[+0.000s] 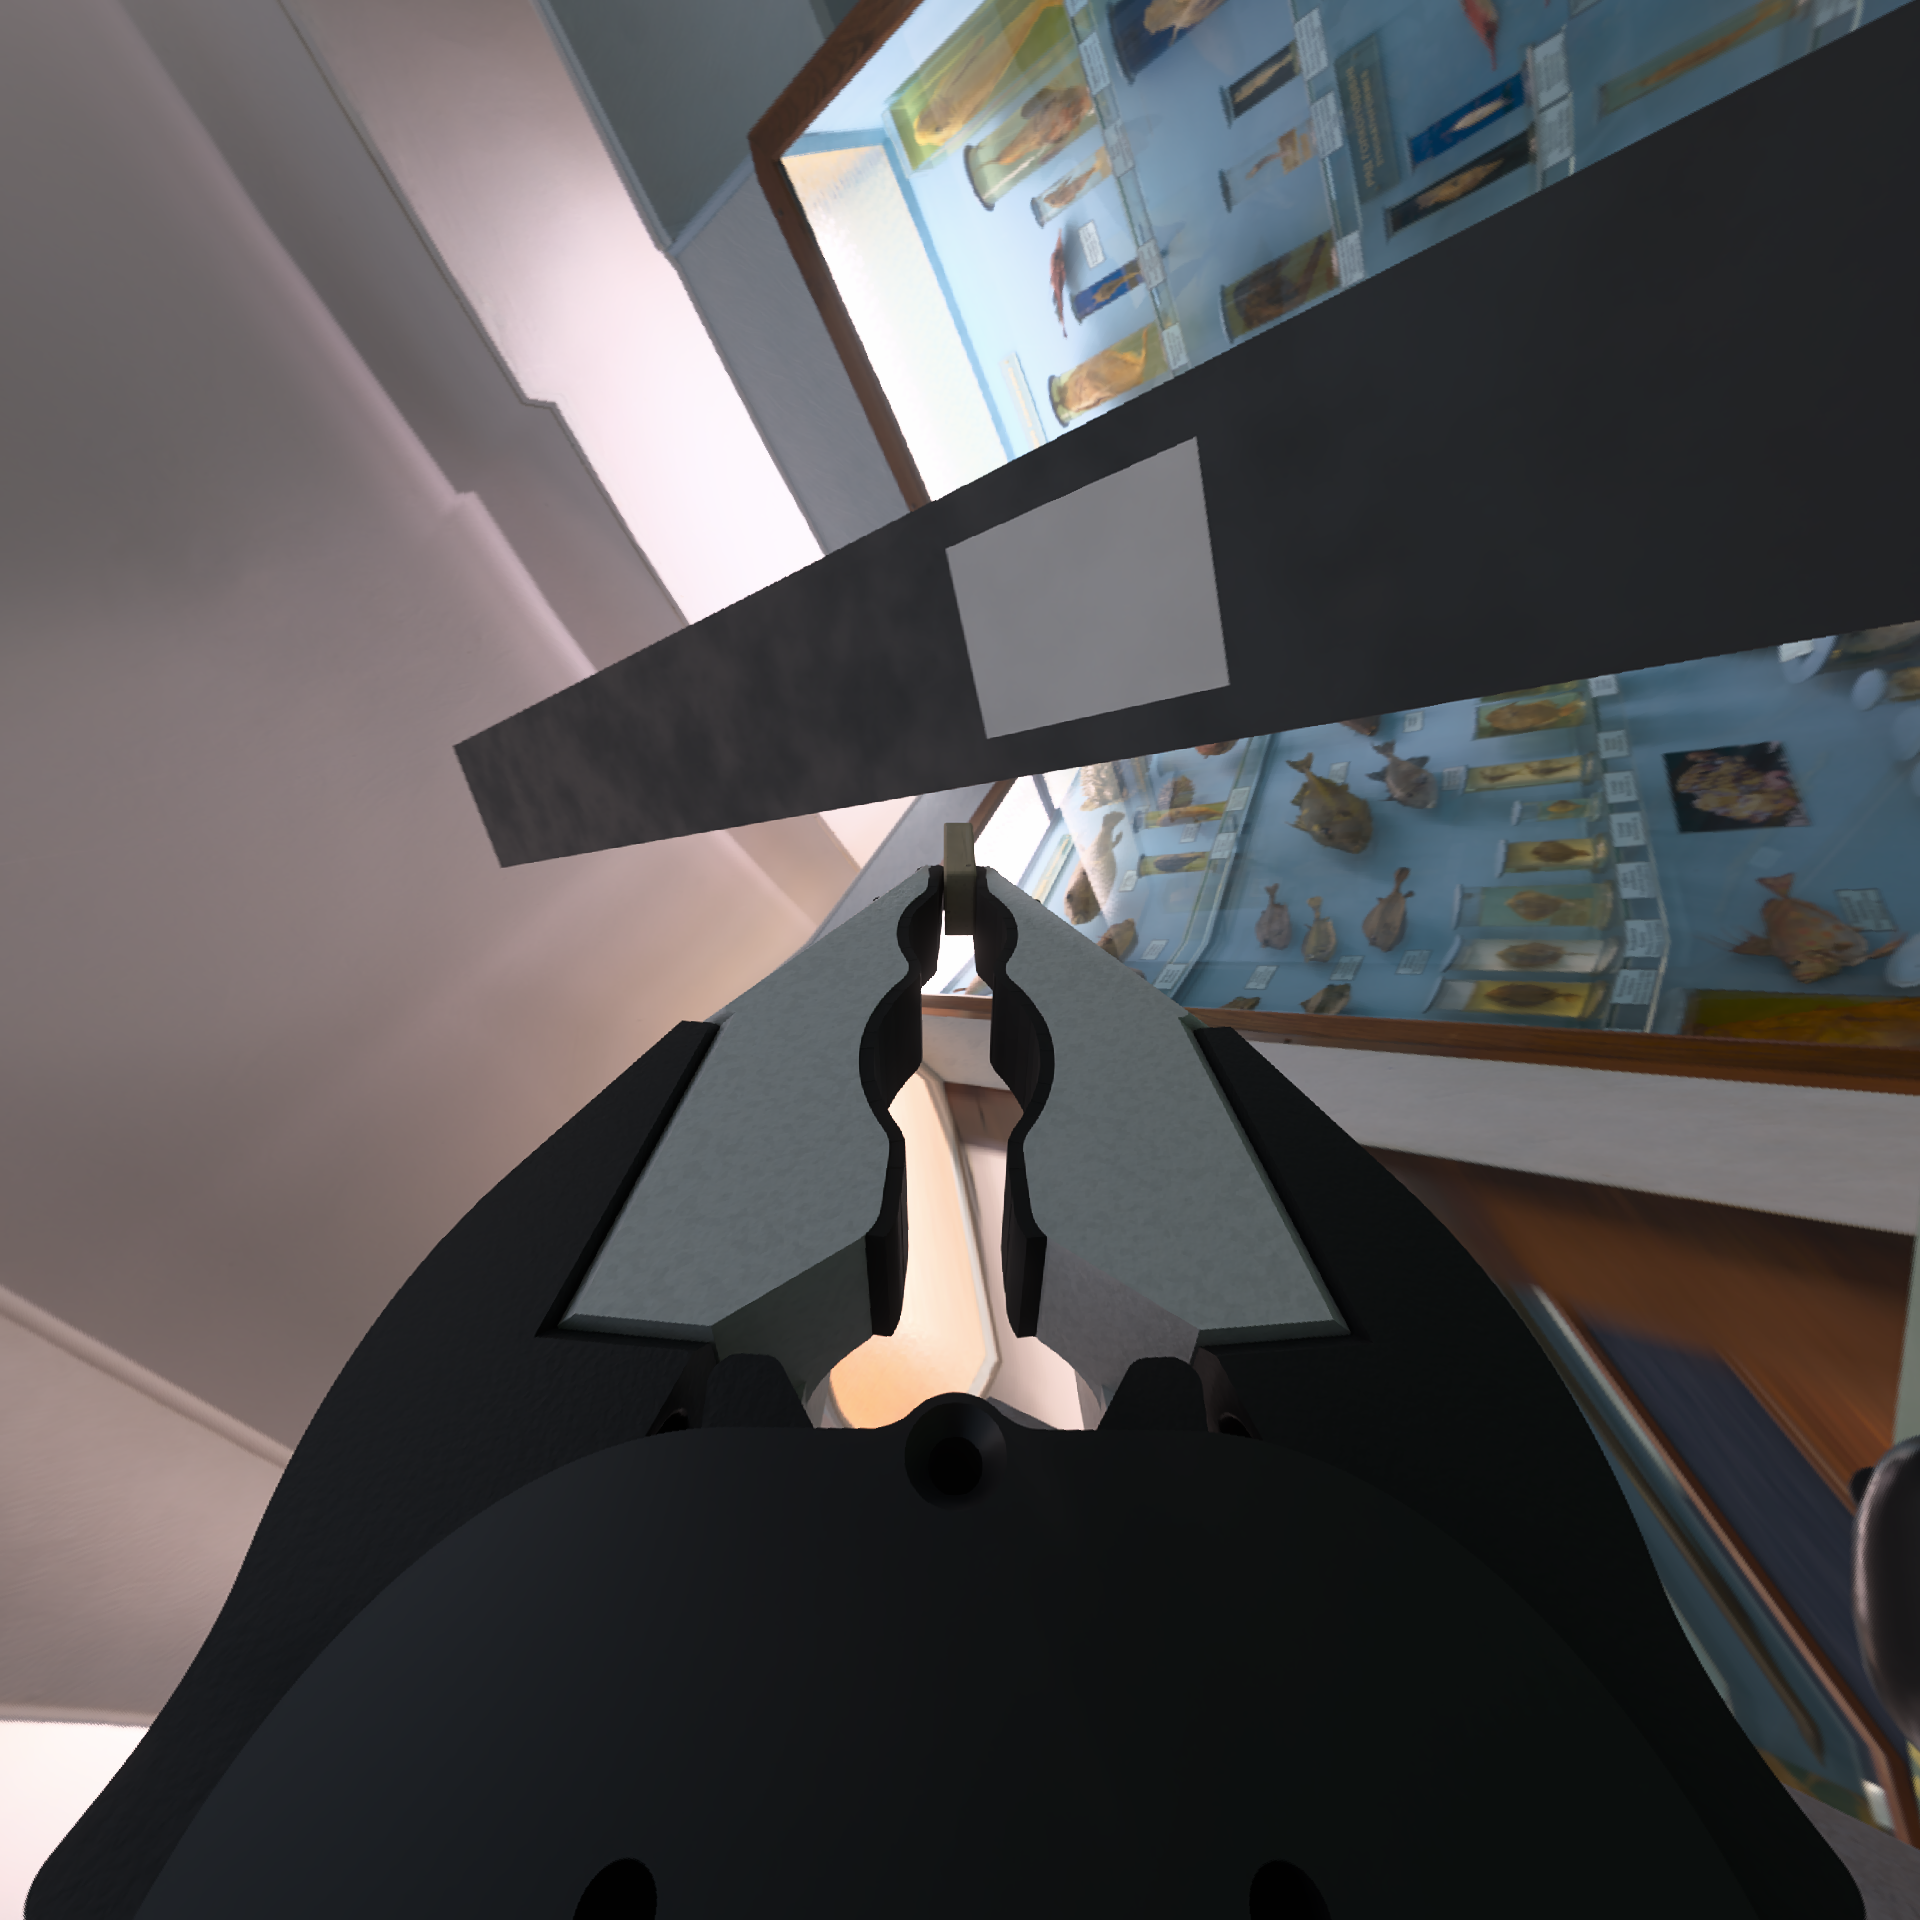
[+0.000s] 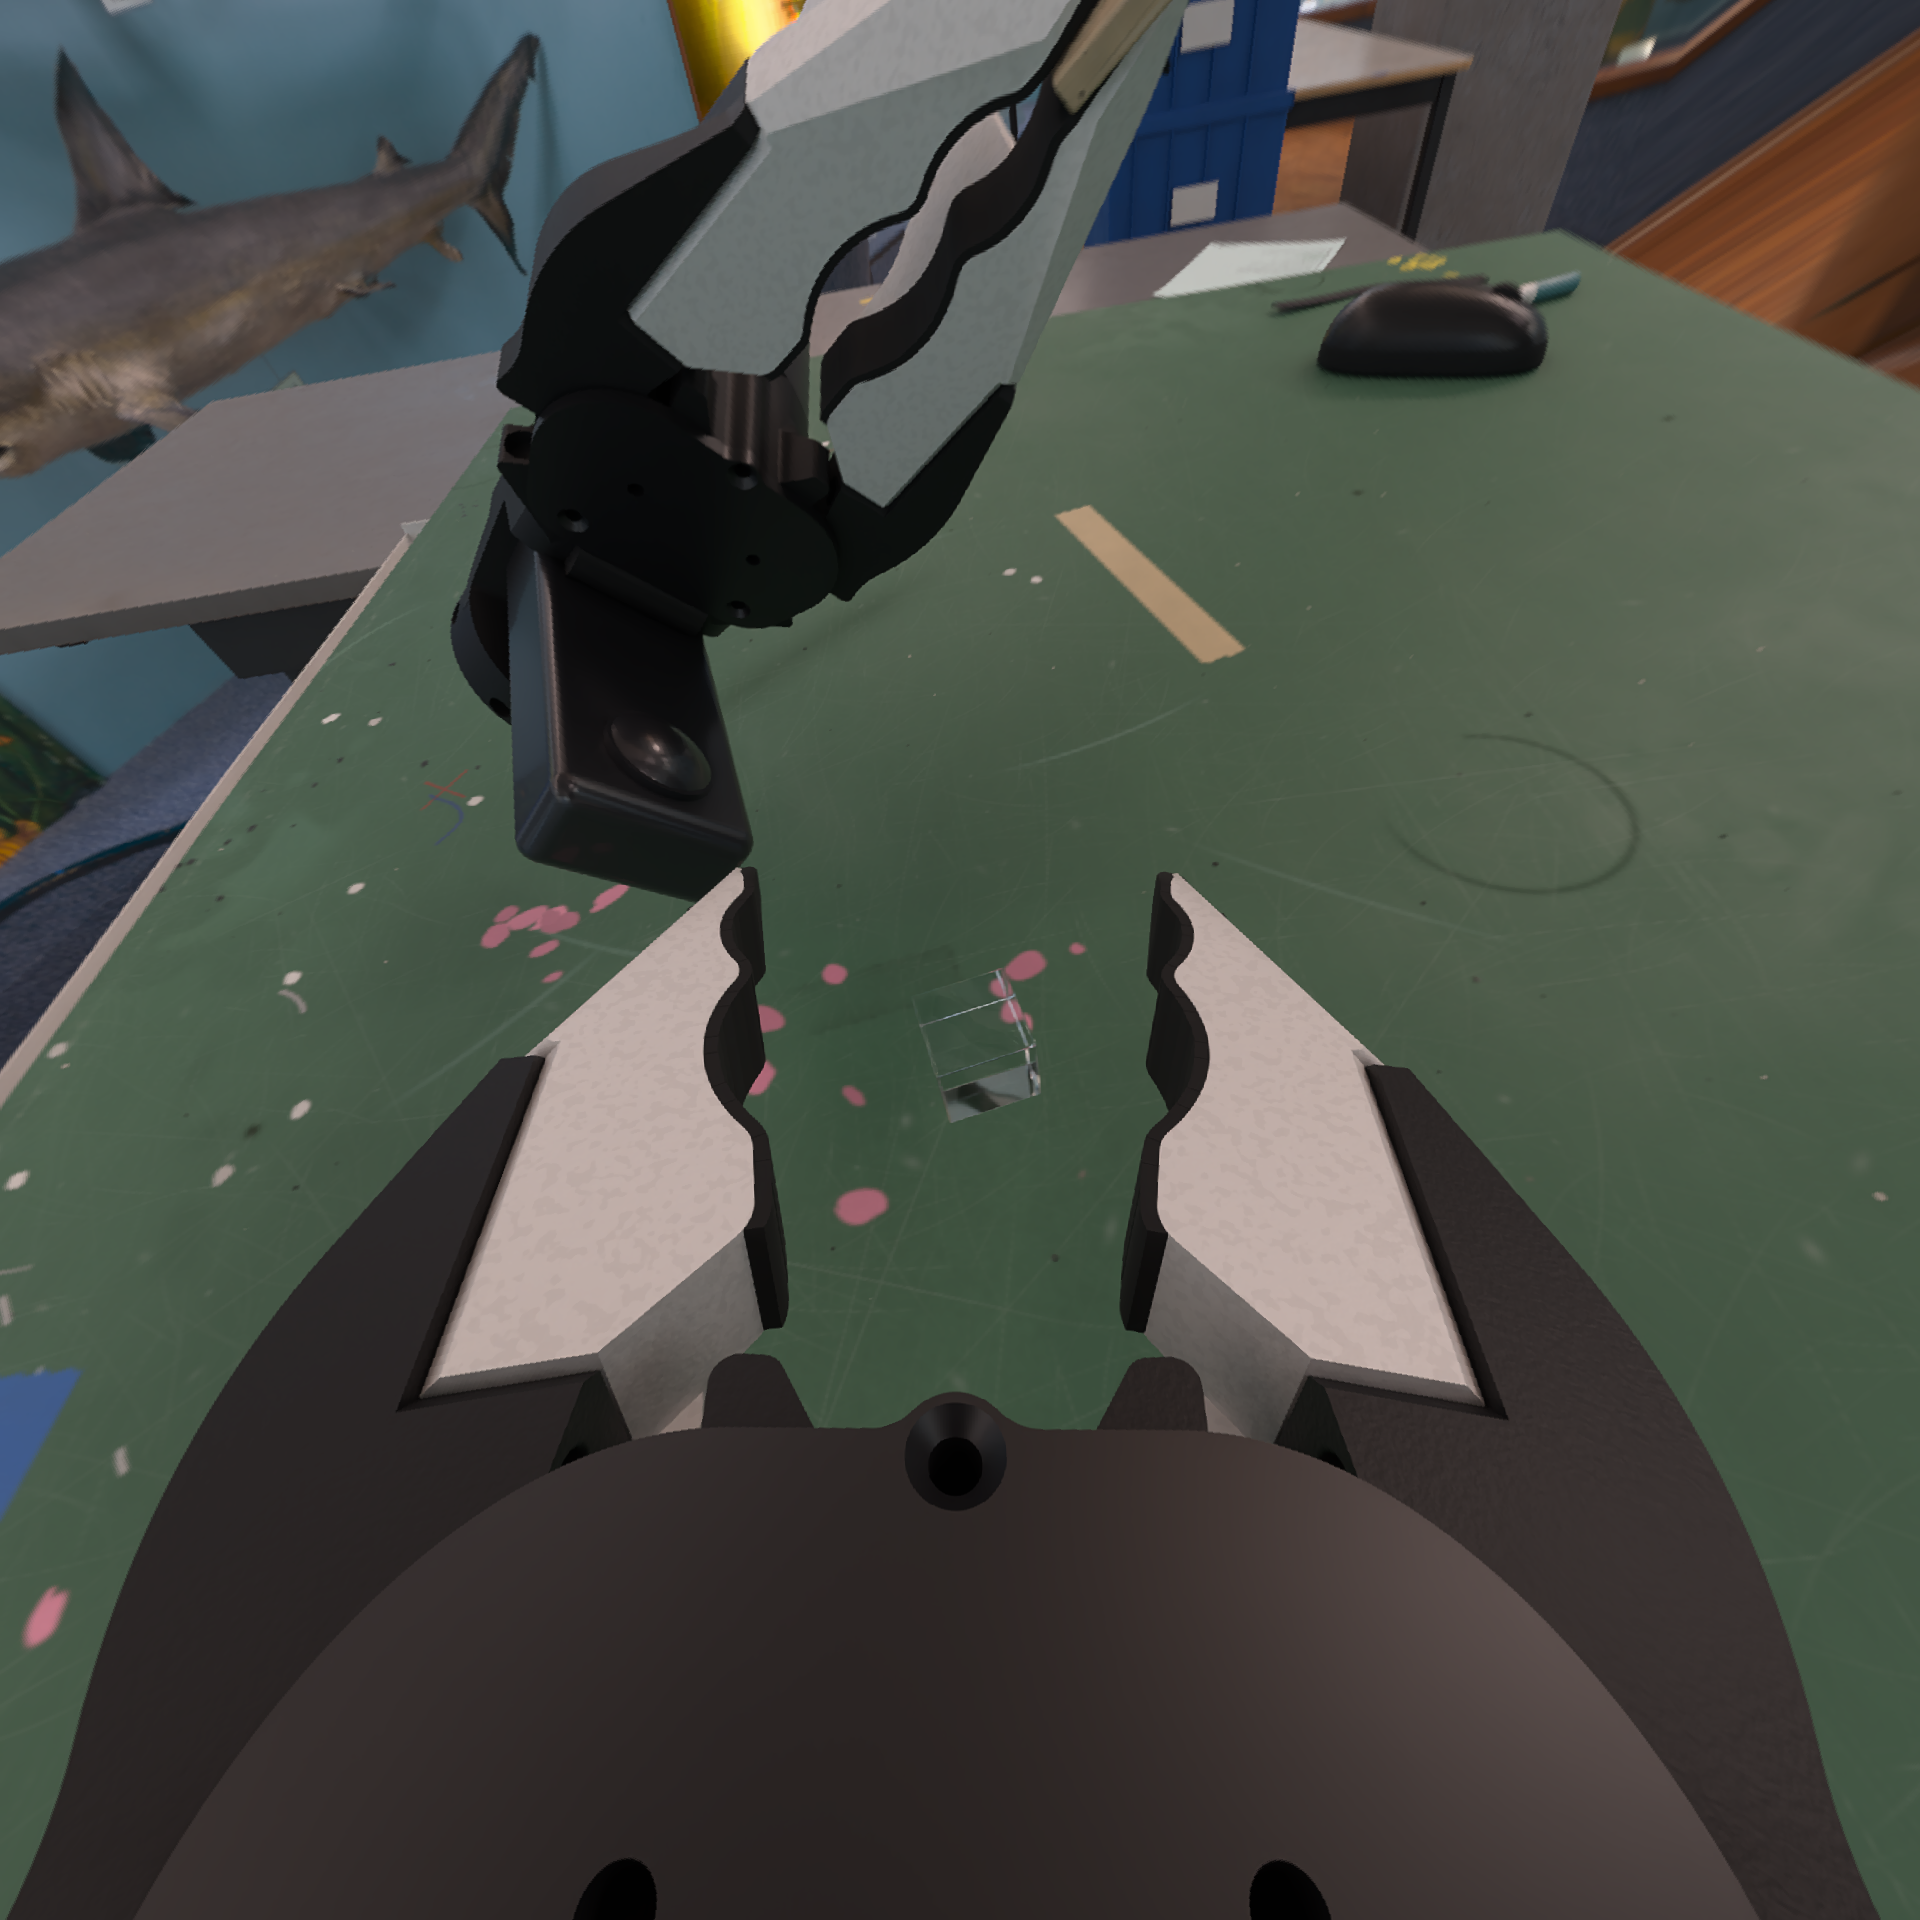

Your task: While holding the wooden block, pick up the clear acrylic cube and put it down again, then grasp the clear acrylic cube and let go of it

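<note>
I am squeezing the wooden block (image 1: 957,896) in my left gripper (image 1: 958,914), up high and out of the way. My right gripper (image 2: 956,1049) is spread wide around the clear acrylic cube (image 2: 979,1044) sitting on the green worktop (image 2: 1455,582).

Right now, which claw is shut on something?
The left claw, raised above the green table, pinches the tan wooden block; the right claw is open.

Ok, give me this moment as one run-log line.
left gripper: shut on wooden block, raised | right gripper: open above clear acrylic cube | cube: on green table, untouched
</note>
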{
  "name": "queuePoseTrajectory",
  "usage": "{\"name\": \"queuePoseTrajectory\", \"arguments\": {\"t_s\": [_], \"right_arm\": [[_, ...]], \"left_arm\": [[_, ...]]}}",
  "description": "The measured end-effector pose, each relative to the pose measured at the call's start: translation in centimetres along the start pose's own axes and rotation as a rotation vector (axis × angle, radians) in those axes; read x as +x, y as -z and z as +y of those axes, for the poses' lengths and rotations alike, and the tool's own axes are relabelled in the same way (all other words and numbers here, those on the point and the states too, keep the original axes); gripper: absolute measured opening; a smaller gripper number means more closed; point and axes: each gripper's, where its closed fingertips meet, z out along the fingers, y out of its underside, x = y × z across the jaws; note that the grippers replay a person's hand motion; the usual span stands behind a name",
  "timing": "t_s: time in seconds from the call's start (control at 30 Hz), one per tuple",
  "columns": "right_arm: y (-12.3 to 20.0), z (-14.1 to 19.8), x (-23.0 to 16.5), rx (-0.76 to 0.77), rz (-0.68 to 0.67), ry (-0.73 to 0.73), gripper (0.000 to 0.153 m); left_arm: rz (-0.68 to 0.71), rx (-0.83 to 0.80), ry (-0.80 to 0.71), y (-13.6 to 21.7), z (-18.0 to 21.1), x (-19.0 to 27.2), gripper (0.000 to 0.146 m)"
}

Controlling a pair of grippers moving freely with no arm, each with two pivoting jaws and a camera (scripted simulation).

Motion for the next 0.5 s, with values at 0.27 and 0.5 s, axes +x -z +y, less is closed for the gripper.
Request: {"name": "queuePoseTrajectory", "arguments": {"t_s": [0.27,0.5], "right_arm": [[-1.2,3.4,1.1,-0.178,0.068,0.171,0.071],[-1.0,3.5,1.1,-0.206,0.033,0.221,0.068]], "left_arm": [[-0.009,-0.064,-0.031,-0.5,2.1,0.2,0.004],[0.043,-0.077,-0.007,-0.7,3.1,1.4,0.004]]}}
